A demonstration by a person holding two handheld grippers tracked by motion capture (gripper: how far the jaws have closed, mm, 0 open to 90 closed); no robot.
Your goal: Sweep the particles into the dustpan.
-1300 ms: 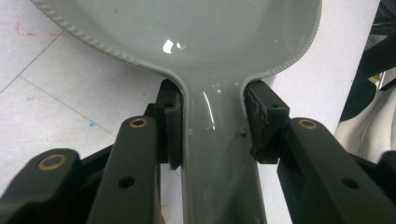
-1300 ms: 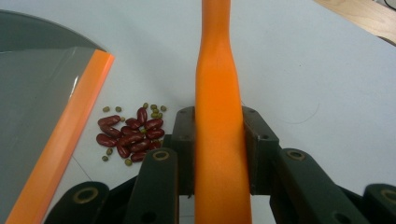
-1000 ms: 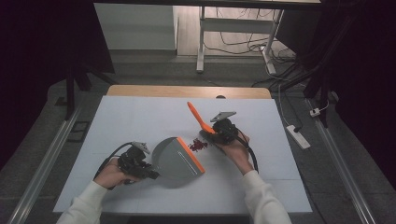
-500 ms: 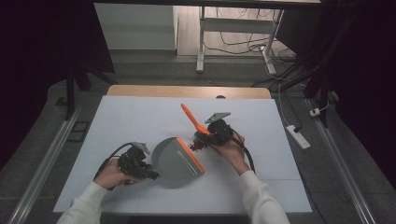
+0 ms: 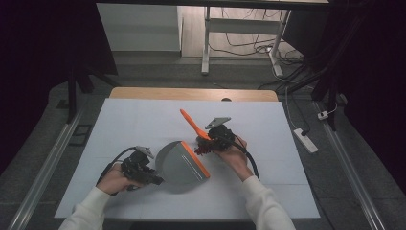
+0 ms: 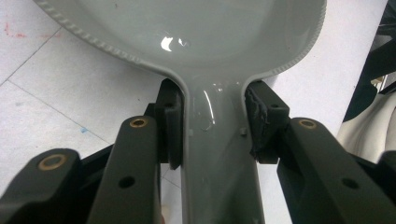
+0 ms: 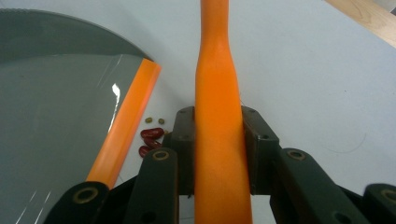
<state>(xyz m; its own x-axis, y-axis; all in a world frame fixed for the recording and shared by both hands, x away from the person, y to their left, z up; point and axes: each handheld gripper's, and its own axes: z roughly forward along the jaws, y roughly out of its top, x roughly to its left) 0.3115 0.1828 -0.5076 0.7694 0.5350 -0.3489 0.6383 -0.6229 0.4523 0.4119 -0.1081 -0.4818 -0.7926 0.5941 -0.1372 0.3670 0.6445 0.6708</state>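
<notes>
Left gripper (image 6: 212, 126) clamps handle of grey plastic dustpan with orange lip (image 5: 179, 163), flat on white table (image 5: 119, 120). Right gripper (image 7: 217, 135) clamps orange brush handle (image 7: 217, 84); red beans (image 7: 150, 137) lie beside lip.

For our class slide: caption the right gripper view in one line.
Tongs clamp orange brush handle beside beans at the grey dustpan's orange lip.
</notes>
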